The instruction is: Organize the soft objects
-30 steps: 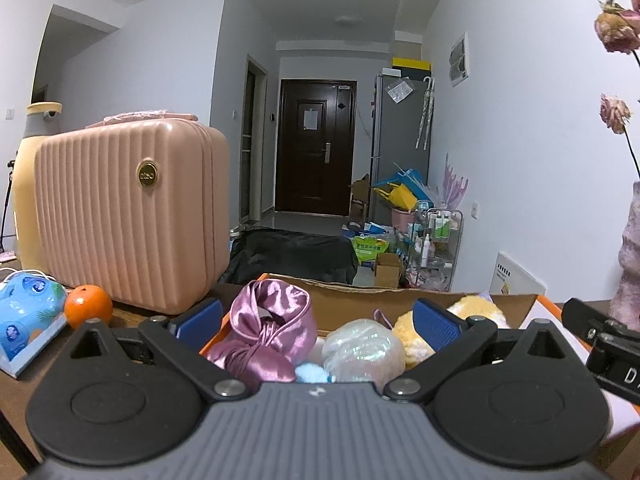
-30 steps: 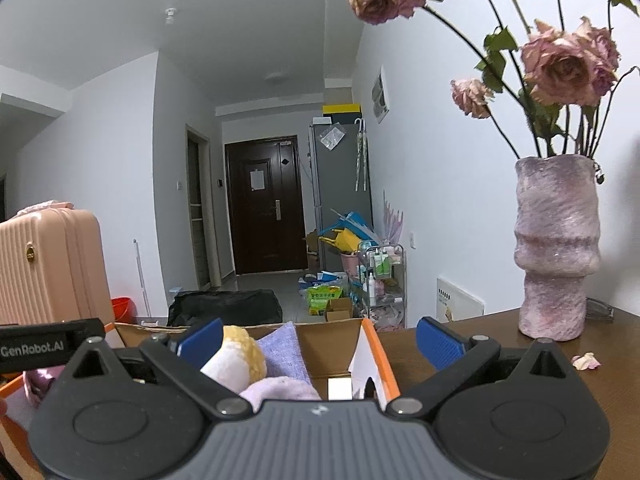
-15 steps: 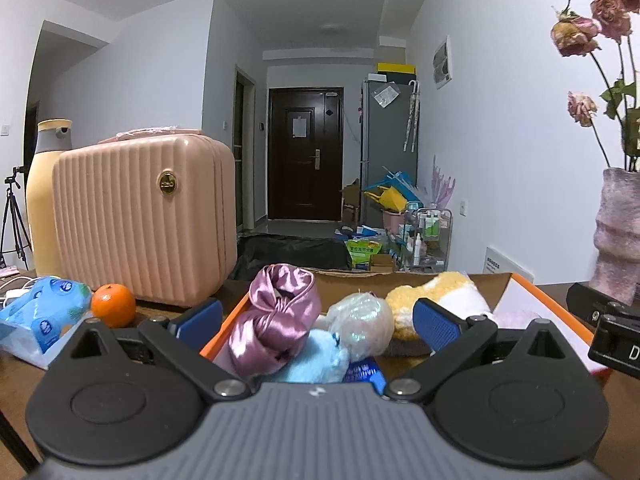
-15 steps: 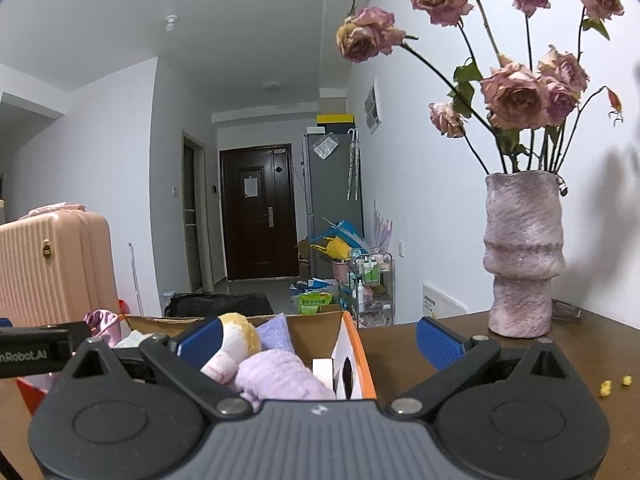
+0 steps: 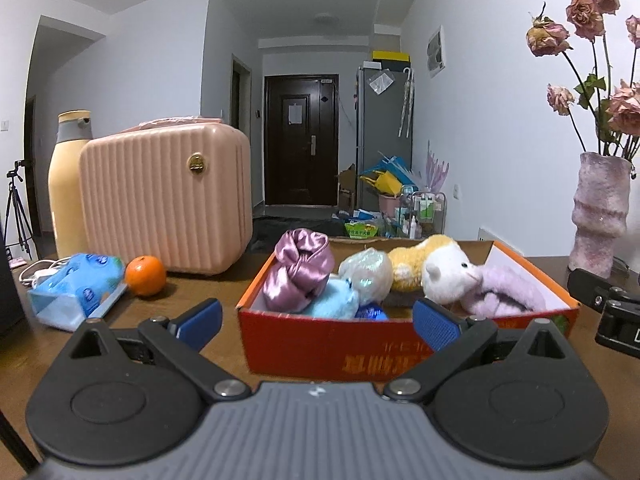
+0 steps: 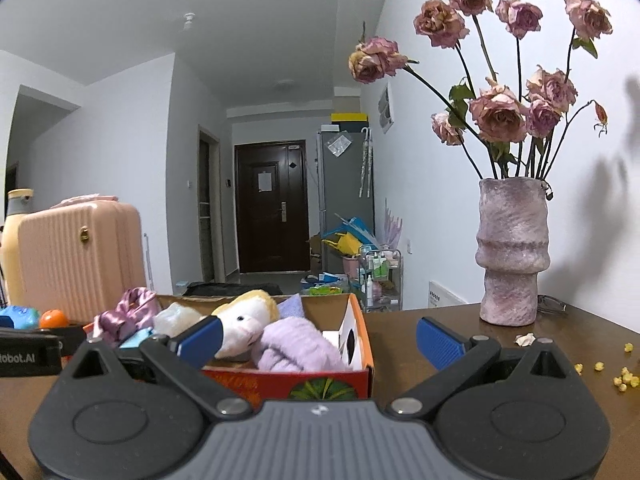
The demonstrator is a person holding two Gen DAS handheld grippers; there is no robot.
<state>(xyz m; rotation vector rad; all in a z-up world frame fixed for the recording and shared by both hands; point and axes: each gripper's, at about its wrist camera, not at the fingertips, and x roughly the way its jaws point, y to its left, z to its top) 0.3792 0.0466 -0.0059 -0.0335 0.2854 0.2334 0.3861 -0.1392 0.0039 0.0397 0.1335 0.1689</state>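
On the brown surface [image 5: 208,292] before me stands the orange box [image 5: 320,344], filled with soft objects: a purple satin piece [image 5: 298,276], a light blue plush [image 5: 336,304], an iridescent ball [image 5: 366,274], a yellow-and-white plush [image 5: 436,270] and a lilac knit [image 5: 508,290]. My left claw [image 5: 316,326] is spread wide and empty, level with the box's near wall. My right claw [image 6: 318,340] is likewise spread and empty, its left finger overlapping the box's near right corner in view. The lower parts of the toys are hidden behind the box wall. A dark blue item under the ball is too covered to identify. Yellow characters on the box front appear inverted and cannot be read. Seen from the right wrist, the left device shows partial lettering, "obot.AI". Left of the box lie an orange [image 5: 145,275] and a blue tissue pack [image 5: 76,288], its print illegible. A vase [image 6: 512,252] of dried roses stands to the right.
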